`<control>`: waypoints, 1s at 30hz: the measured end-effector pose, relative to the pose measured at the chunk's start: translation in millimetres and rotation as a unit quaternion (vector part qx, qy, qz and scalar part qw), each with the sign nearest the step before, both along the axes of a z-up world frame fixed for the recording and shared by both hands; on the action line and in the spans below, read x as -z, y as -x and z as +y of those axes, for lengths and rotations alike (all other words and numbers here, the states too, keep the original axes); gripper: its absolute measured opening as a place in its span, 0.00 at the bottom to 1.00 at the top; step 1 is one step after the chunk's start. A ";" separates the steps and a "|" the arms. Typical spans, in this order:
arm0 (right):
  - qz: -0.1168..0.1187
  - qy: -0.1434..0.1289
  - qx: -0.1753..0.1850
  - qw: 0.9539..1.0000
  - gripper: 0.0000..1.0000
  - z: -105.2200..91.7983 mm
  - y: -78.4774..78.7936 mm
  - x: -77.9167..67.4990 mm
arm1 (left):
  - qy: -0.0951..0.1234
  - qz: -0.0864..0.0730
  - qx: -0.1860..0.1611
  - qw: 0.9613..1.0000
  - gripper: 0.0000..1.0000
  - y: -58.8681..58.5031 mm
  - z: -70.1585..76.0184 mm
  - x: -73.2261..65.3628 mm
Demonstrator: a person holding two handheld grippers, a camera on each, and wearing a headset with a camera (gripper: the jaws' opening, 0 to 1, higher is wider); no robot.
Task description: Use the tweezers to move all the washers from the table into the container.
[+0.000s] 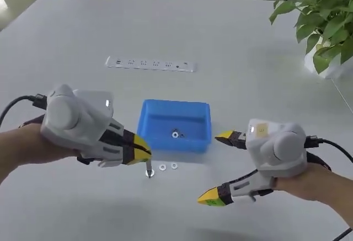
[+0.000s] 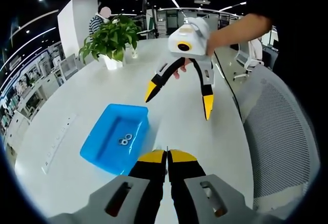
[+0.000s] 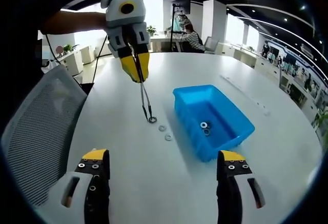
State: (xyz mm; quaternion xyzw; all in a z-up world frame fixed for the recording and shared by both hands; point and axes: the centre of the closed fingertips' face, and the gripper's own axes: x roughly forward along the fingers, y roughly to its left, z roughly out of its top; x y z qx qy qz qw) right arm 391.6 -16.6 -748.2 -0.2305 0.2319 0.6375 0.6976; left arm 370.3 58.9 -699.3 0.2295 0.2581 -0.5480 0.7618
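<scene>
My left gripper (image 1: 144,148) is shut on a pair of thin metal tweezers (image 3: 145,98) that point down at the white table. Their tips touch one washer (image 3: 152,119); whether they pinch it I cannot tell. Two more washers (image 1: 162,167) (image 1: 174,166) lie just right of it, in front of the blue container (image 1: 150,121). Inside the container rest a couple of washers (image 1: 175,135). My right gripper (image 1: 218,167) hovers open to the right of the container, with nothing between its jaws. In the left gripper view the container (image 2: 102,143) lies ahead on the left.
A white power strip (image 1: 150,64) lies behind the container. At the table's far right corner stands a potted plant (image 1: 322,15). A mesh office chair (image 3: 36,126) stands by the near table edge.
</scene>
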 end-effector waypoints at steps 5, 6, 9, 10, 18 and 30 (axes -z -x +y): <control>-0.002 -0.007 -0.029 1.000 0.75 17.4 4.0 -0.5 | -0.008 0.000 0.011 1.000 0.05 1.6 0.1 0.0; -0.004 -0.008 -0.037 0.999 0.74 22.1 4.8 -0.8 | -0.008 0.001 0.013 1.000 0.05 2.0 0.1 0.0; -0.008 -0.010 -0.056 0.998 0.67 32.5 7.9 -1.1 | -0.008 0.003 0.018 1.000 0.05 3.0 -0.3 -0.1; -0.008 -0.010 -0.062 0.998 0.64 35.6 8.8 -0.5 | -0.008 0.004 0.021 1.000 0.05 3.9 -0.7 -0.1; -0.012 -0.004 -0.100 0.995 0.45 62.1 16.7 4.2 | -0.012 0.009 0.028 0.999 0.05 2.9 -0.7 -0.7; -0.015 0.014 -0.141 0.990 0.30 86.9 19.5 16.8 | -0.009 0.015 0.028 0.999 0.05 1.0 -0.7 0.7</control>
